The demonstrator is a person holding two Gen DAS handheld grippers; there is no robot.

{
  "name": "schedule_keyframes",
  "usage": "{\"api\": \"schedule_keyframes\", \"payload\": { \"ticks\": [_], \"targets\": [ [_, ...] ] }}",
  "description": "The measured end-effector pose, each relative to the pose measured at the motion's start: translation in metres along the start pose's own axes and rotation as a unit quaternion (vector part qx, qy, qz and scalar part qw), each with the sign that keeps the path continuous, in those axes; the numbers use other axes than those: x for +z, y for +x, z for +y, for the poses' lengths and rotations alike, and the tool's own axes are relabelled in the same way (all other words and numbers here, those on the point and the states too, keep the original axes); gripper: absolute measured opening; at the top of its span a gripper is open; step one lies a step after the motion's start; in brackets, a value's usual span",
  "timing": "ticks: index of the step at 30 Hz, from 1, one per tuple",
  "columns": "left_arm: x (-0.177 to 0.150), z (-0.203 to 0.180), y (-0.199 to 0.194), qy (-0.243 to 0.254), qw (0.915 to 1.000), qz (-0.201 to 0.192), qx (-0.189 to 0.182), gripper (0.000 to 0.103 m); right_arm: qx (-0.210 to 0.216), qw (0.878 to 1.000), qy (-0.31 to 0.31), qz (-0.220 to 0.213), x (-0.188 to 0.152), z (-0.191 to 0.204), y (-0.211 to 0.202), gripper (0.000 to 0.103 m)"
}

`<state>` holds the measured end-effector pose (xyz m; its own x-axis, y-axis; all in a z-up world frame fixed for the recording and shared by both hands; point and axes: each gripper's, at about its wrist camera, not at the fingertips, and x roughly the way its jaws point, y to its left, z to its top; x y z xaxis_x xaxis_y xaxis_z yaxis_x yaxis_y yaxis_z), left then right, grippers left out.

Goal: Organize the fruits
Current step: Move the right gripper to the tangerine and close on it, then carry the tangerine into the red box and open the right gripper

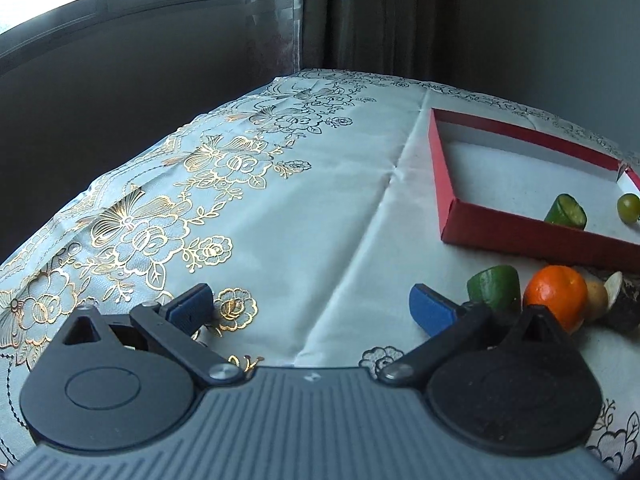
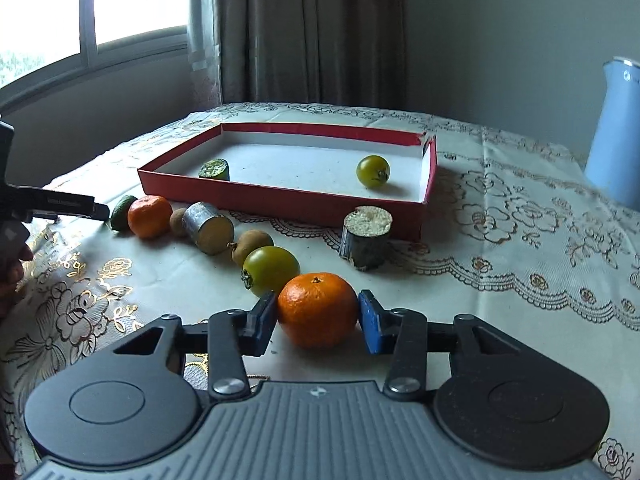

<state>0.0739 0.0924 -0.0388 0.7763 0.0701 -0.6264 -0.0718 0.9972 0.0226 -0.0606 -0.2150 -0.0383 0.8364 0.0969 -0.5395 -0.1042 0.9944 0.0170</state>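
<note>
My right gripper [image 2: 318, 305] is low over the tablecloth, shut on an orange tangerine [image 2: 316, 314] that rests on the cloth, a blue pad against each side. Behind it lie a green tomato [image 2: 271, 269], a brown longan [image 2: 250, 250], a cut cylinder piece [image 2: 208, 228] and a second tangerine [image 2: 150, 216]. The red box [image 2: 280, 196] holds a cut green piece [image 2: 215, 170] and a green tomato [image 2: 373, 171]. My left gripper [image 1: 310, 300] stands open over bare cloth, left of a green piece [image 1: 494, 288] and the second tangerine [image 1: 556, 296].
An upright dark stump [image 2: 366, 240] stands against the box's front wall. A pale blue jug [image 2: 616, 128] stands at the far right. The table's left edge drops off towards a window wall and curtain. A hand shows at the left border.
</note>
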Motion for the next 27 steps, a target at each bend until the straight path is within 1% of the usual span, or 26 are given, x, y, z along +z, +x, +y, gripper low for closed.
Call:
{"api": "schedule_keyframes", "payload": {
  "ticks": [2,10,18,22,27],
  "targets": [
    [0.000,0.001,0.001,0.001,1.0000,0.005,-0.002,0.103,0.003,1.000,0.005,-0.003,-0.001,-0.002,-0.001,0.043],
    [-0.005,0.001,-0.004,0.014,0.9999,-0.001,-0.003,0.103,0.003,1.000,0.012,-0.013,-0.005,-0.003,-0.003,0.042],
    [-0.005,-0.004,-0.005,0.027,0.9996,-0.006,0.008,0.103,0.005,0.999,0.024,-0.025,-0.005,-0.004,-0.013,0.042],
    [-0.006,-0.007,-0.006,0.034,0.9993,-0.009,0.014,0.103,0.009,0.999,0.030,-0.035,0.001,-0.006,-0.019,0.042],
    [-0.006,-0.007,-0.007,0.032,0.9994,-0.009,0.013,0.103,0.007,0.999,0.023,-0.044,0.015,-0.003,-0.021,0.042]
  ]
}}
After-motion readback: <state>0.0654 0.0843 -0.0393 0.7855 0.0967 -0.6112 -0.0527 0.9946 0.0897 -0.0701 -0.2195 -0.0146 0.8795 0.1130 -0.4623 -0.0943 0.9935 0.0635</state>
